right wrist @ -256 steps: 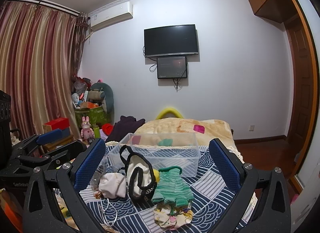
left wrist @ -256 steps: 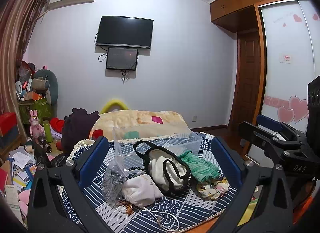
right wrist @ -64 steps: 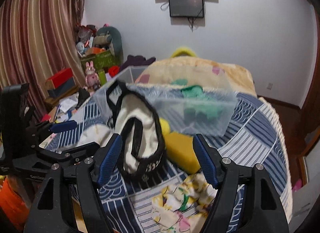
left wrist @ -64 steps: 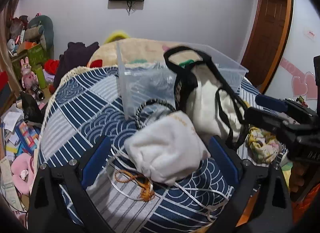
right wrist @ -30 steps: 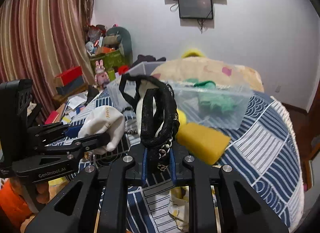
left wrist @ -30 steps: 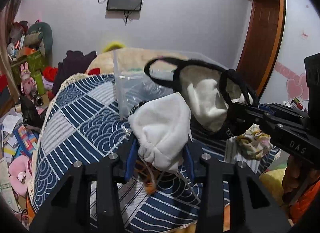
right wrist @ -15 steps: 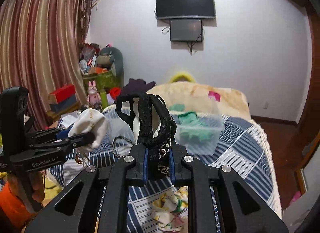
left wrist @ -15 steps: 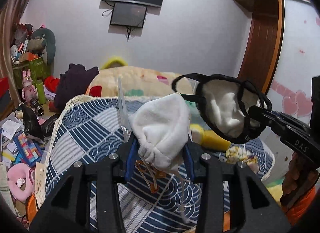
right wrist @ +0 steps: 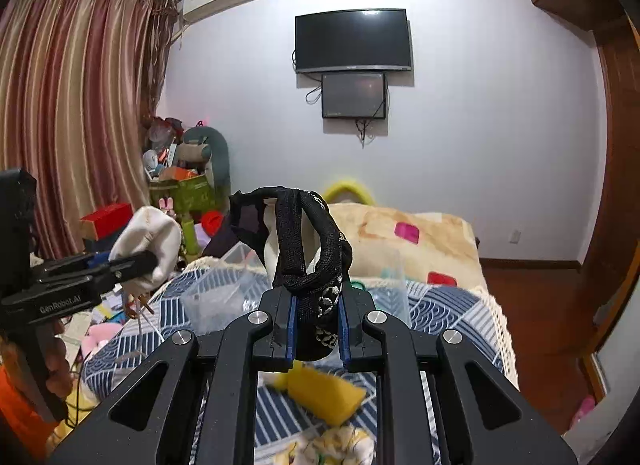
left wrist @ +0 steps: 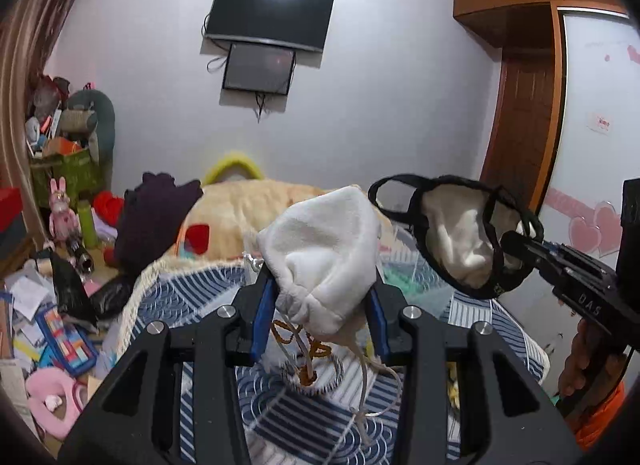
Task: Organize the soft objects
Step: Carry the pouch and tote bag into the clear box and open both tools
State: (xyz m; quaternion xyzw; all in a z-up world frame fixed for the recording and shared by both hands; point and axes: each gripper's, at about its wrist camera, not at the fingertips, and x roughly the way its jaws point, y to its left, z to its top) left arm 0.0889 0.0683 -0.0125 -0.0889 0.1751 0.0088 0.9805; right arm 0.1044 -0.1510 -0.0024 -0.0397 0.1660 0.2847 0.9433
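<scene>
My left gripper [left wrist: 320, 305] is shut on a white fleece drawstring pouch [left wrist: 324, 253] and holds it in the air above the blue patterned tablecloth [left wrist: 192, 293]; its cords hang down. It also shows in the right wrist view [right wrist: 148, 245]. My right gripper [right wrist: 316, 321] is shut on a black-trimmed white bag [right wrist: 308, 249], also lifted; the bag shows in the left wrist view [left wrist: 460, 237]. A clear plastic bin [right wrist: 216, 301] with a green cloth stands on the table beyond both grippers.
A yellow sponge [right wrist: 324, 393] and a floral cloth [right wrist: 332, 445] lie on the table under the right gripper. A bed with a beige blanket [right wrist: 408, 241] is behind the table. Toys and boxes [left wrist: 60, 169] clutter the floor at the left.
Both grippers have risen higher above the table with the pouch and the bag still held. The views have tilted up, so more wall and less table shows.
</scene>
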